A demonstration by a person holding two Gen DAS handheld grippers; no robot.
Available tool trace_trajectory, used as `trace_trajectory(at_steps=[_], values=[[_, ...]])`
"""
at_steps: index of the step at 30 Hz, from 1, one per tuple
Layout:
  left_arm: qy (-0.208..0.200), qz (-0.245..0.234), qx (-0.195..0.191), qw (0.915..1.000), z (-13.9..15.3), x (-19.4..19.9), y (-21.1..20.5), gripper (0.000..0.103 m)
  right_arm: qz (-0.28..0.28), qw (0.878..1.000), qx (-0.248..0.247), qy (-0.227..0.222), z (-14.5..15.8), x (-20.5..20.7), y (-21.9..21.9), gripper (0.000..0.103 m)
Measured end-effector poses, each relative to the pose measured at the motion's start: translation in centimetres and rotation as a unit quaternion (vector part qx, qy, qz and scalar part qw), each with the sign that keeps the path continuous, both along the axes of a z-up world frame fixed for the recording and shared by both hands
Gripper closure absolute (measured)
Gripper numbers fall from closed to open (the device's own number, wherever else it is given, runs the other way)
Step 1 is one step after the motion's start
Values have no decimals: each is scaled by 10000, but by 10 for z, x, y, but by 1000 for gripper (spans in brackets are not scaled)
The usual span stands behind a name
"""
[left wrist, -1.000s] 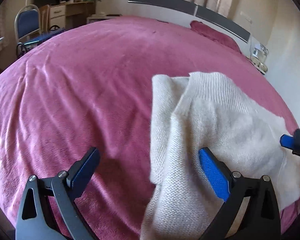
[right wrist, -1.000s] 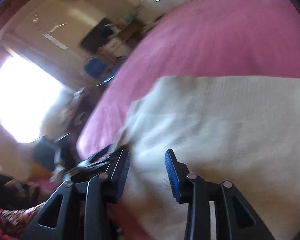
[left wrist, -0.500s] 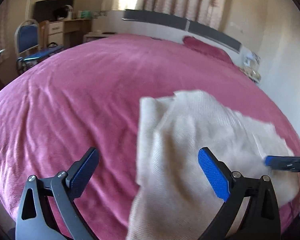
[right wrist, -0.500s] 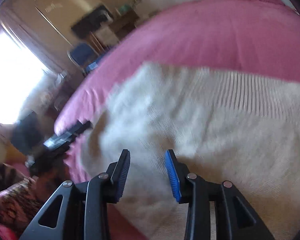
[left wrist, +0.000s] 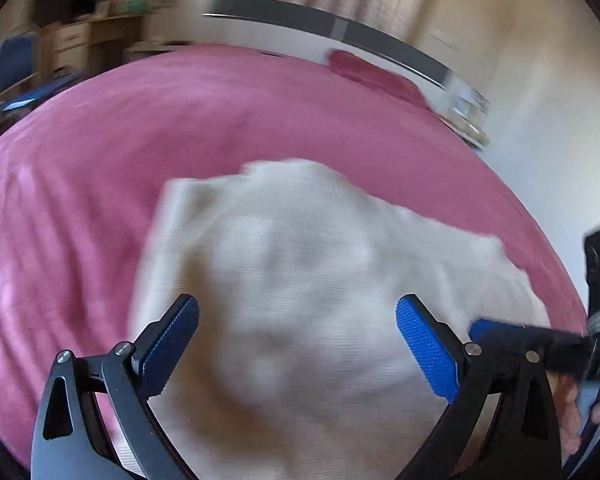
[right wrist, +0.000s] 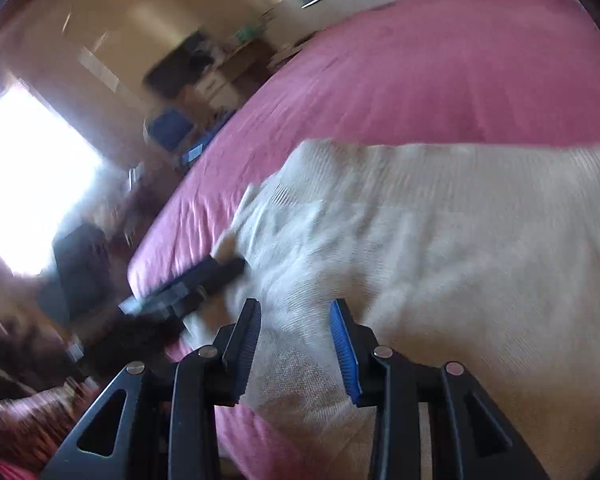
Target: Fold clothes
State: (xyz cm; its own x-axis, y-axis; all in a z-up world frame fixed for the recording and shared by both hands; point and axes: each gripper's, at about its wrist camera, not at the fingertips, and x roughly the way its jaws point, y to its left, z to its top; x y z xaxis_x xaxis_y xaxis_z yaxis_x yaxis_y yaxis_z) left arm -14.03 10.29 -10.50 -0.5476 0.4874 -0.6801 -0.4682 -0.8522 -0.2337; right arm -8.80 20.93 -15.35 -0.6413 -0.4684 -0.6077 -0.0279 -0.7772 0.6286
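Cream knit garment [left wrist: 300, 280] between wide-open left hand-held gripper [left wrist: 296, 344] pads, ungripped.

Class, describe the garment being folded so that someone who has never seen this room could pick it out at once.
Start at the big bed under its pink blanket. On the near part of that blanket, just ahead of both claws, lies the cream knitted sweater, rumpled. It is the only pale, ribbed thing on the pink; the pillow by the headboard is dark pink.

blurred desk [left wrist: 84, 36], sweater [left wrist: 300, 288] near edge cut off
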Motion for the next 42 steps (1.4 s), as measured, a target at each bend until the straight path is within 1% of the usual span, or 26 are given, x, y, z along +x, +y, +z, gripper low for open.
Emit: trace_trajectory(at_steps=[1, 3, 4, 5, 6, 7, 8, 9, 10, 11, 12, 14, 16, 19, 21, 23, 24, 25, 27, 30, 32, 33, 35, 37, 39, 42], values=[[55, -220, -118, 9997, -2, 2, 13, 2, -157, 9997, -181, -52, -3, 4, 10, 67], [120, -624, -391, 9972, -8, 4, 36, 2, -391, 9978, -449, -276, -19, 10, 31, 67], [79, -752, -635, 9951, -15, 2, 45, 2, -508, 9963, -582, -387, -27, 13, 41, 67], [9, -787, -959, 9923, -28, 0, 53, 2, -625, 9942, -715, -498, -36, 16, 52, 67], [-58, -841, -1188, 9893, -39, 0, 57, 1, -741, 9918, -848, -609, -44, 19, 62, 70], [28, -888, -1222, 9885, -44, 2, 59, 0, -829, 9895, -967, -679, -51, 21, 69, 82], [31, -911, -1195, 9886, -41, 2, 58, 0, -876, 9881, -1064, -688, -55, 22, 71, 88], [7, -930, -1162, 9889, -38, 1, 57, 0, -924, 9865, -1161, -697, -60, 23, 73, 87], [-16, -948, -1130, 9891, -35, 0, 56, 0, -931, 9859, -1204, -691, -60, 24, 74, 85], [-40, -967, -1097, 9892, -31, -1, 55, 0, -880, 9870, -1167, -663, -54, 27, 74, 75], [-81, -957, -1003, 9903, -26, -3, 51, 0, -808, 9886, -1113, -606, -46, 30, 73, 70], [-130, -831, -920, 9922, -15, -10, 39, 0, -697, 9921, -947, -432, -29, 40, 79, 68], [-157, -597, -876, 9942, -4, -23, 21, 0, -685, 9947, -720, -275, -10, 55, 96, 66], [-300, -169, -685, 9971, 7, -41, -12, 0, -995, 9939, -404, -266, 10, 84, 136, 60], [-453, 211, -526, 9974, 11, -55, -40, 0, -1344, 9897, -239, -430, 14, 104, 162, 58], [-681, 608, -376, 9951, 11, -72, -65, 0, -1693, 9830, -76, -705, 12, 122, 186, 57], [-769, 773, -291, 9936, 12, -74, -83, 0, -1867, 9786, 5, -865, 9, 131, 198, 57], [-833, 898, -263, 9921, 10, -77, -94, 0, -1994, 9746, 27, -1018, 4, 138, 207, 56], [-950, 1131, -234, 9888, 7, -84, -112, 0, -2106, 9688, -109, -1299, -9, 147, 222, 55], [-1227, 1205, -566, 9835, -2, -91, -126, 0, -2260, 9587, -344, -1693, -29, 159, 243, 54], [-1464, 1056, -815, 9802, -10, -95, -126, 0, -2333, 9546, -605, -1749, -37, 164, 251, 54], [-1490, 987, -936, 9794, -12, -96, -123, 0, -2378, 9533, -721, -1717, -40, 166, 254, 54], [-1357, 898, -1161, 9798, -12, -95, -117, 0, -2441, 9521, -836, -1641, -44, 166, 255, 53], [-1238, 850, -1193, 9814, -11, -94, -113, 0, -2447, 9520, -902, -1601, -48, 166, 258, 53], [-1269, 846, -1205, 9809, -12, -96, -110, 0, -2453, 9513, -946, -1608, -49, 170, 265, 52], [-1312, 879, -1216, 9799, -14, -101, -106, 0, -2399, 9528, -1038, -1548, -52, 168, 266, 46]])
